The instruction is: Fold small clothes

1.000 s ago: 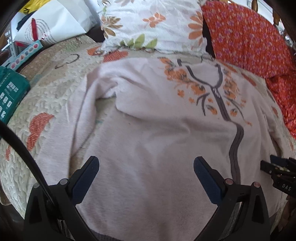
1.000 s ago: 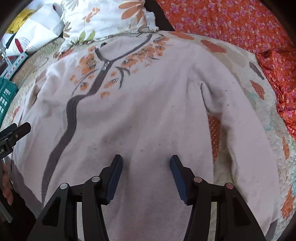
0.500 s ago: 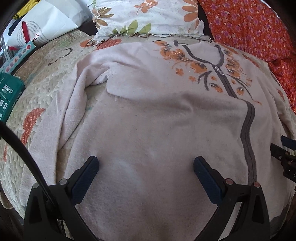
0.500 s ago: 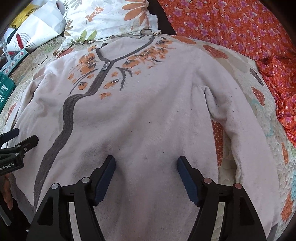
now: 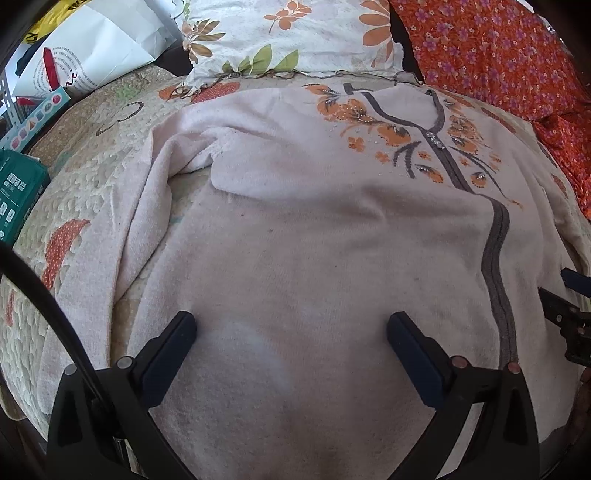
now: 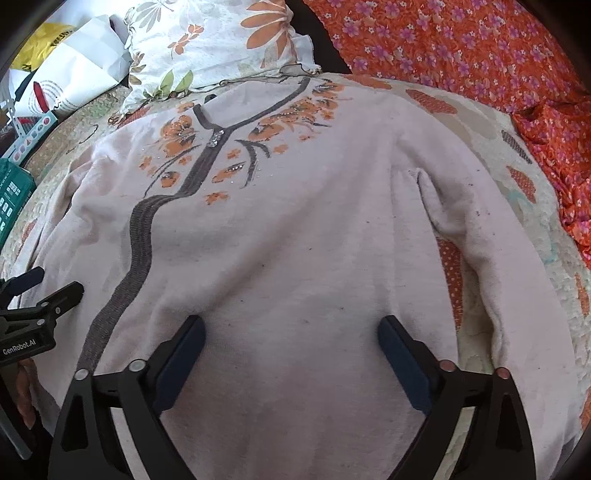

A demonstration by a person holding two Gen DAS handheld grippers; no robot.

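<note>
While the pale pink cardigan [image 5: 314, 258] lies spread face up on the quilted bed [image 5: 74, 192], its grey zip band [image 6: 140, 236] running up to the collar just below the floral pillow [image 5: 295, 33], I hold both tongs over its lower half. My left tongs [image 5: 291, 328] stand released and wide apart with nothing but flat cloth between the pads. My right tongs [image 6: 291, 332] have just been opening and now gape as wide, clasping nothing, right of the zip band.
</note>
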